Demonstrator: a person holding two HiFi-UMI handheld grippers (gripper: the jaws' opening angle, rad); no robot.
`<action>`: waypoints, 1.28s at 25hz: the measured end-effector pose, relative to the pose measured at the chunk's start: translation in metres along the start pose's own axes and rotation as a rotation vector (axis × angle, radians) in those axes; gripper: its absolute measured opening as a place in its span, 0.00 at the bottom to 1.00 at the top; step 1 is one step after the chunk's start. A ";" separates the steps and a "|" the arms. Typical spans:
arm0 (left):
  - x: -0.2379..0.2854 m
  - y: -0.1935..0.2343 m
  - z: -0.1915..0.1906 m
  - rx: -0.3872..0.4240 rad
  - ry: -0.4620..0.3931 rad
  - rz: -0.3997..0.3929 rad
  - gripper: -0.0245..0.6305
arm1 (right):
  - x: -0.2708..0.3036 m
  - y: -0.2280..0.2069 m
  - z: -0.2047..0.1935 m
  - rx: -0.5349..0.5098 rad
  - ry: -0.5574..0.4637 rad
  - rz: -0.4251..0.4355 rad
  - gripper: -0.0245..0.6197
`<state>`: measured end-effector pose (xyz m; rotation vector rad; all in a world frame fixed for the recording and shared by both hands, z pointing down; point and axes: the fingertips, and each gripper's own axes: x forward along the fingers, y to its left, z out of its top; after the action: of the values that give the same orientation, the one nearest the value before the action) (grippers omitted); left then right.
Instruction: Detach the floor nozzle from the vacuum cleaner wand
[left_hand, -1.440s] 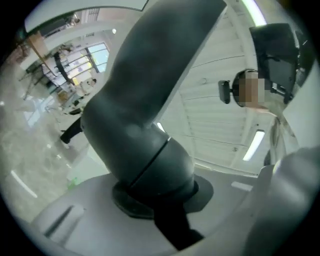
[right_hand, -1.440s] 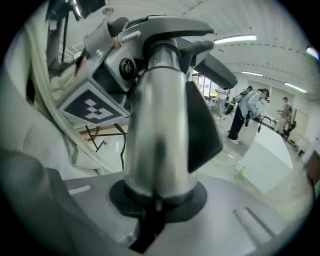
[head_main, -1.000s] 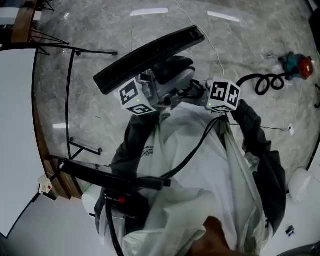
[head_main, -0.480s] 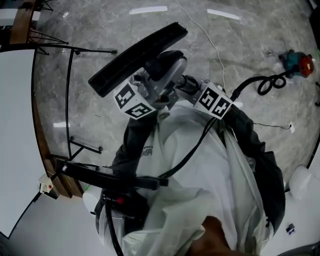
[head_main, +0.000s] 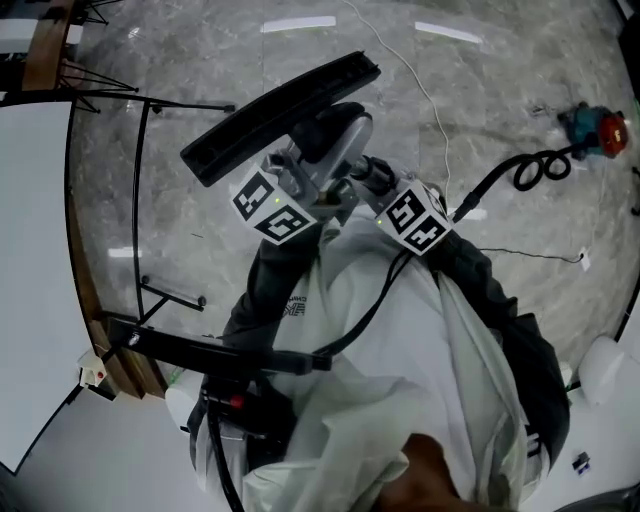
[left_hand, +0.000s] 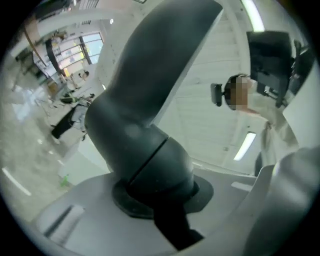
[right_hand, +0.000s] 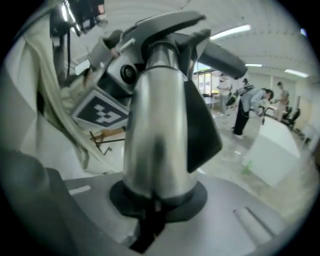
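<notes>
The black floor nozzle is lifted off the floor, tilted, in front of the person. Its dark grey neck sits between the jaws of my left gripper, which is shut on it. My right gripper is shut on the silver wand tube, close beside the left gripper. In the right gripper view the tube runs up into the grey neck, and the left gripper's marker cube shows behind it. The joint itself is partly hidden.
A black metal frame stands at the left beside white boards. A coiled black hose and a teal and red tool lie on the marble floor at the right. A white cable crosses the floor. The vacuum body is at lower left.
My right gripper has moved down and left, closer to the left gripper, and has tilted. The nozzle has rocked slightly. Both grips have stayed closed.
</notes>
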<state>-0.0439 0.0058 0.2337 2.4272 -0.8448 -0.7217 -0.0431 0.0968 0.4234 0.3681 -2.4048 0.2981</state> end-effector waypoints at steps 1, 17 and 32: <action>-0.001 0.009 -0.001 -0.003 0.016 0.086 0.15 | 0.002 -0.007 0.000 -0.001 0.011 -0.086 0.10; -0.014 -0.098 -0.014 0.066 0.007 -0.457 0.15 | -0.039 0.053 -0.006 -0.091 -0.074 0.311 0.10; -0.016 -0.099 -0.016 0.141 0.020 -0.433 0.15 | -0.039 0.056 -0.001 -0.171 -0.115 0.382 0.10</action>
<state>-0.0035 0.0901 0.1946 2.7761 -0.3695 -0.8107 -0.0327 0.1563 0.3924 -0.1602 -2.5822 0.2413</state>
